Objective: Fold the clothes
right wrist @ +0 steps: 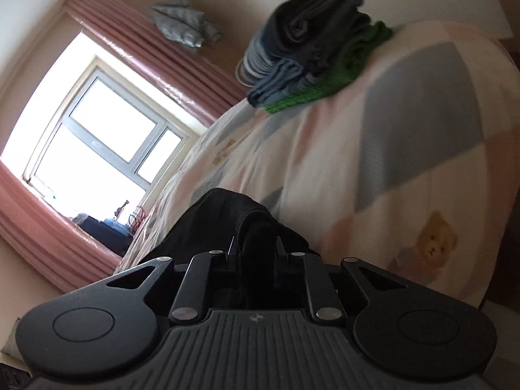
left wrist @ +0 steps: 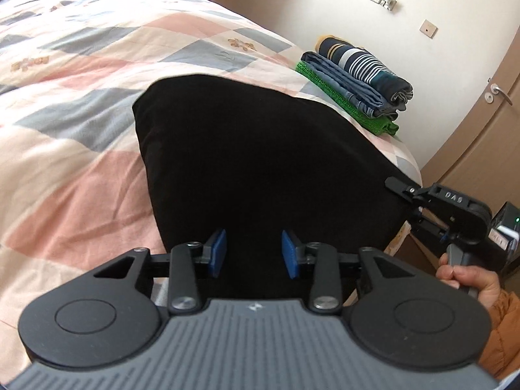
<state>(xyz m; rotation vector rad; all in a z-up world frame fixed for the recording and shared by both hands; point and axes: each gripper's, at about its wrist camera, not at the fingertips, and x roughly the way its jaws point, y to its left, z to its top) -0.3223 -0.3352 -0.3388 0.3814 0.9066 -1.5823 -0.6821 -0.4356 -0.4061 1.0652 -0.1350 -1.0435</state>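
Three folded clothes form a pile (left wrist: 354,81) beyond the black garment (left wrist: 260,149) (part-folded): right tool (right wrist: 255,253) clamps it, left tool (left wrist: 254,249) gapes.

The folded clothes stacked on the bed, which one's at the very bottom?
The bright green knit, lying directly on the quilt under the blue denim piece and the navy striped top.

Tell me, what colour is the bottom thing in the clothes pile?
Bright green, clearest in the left wrist view.
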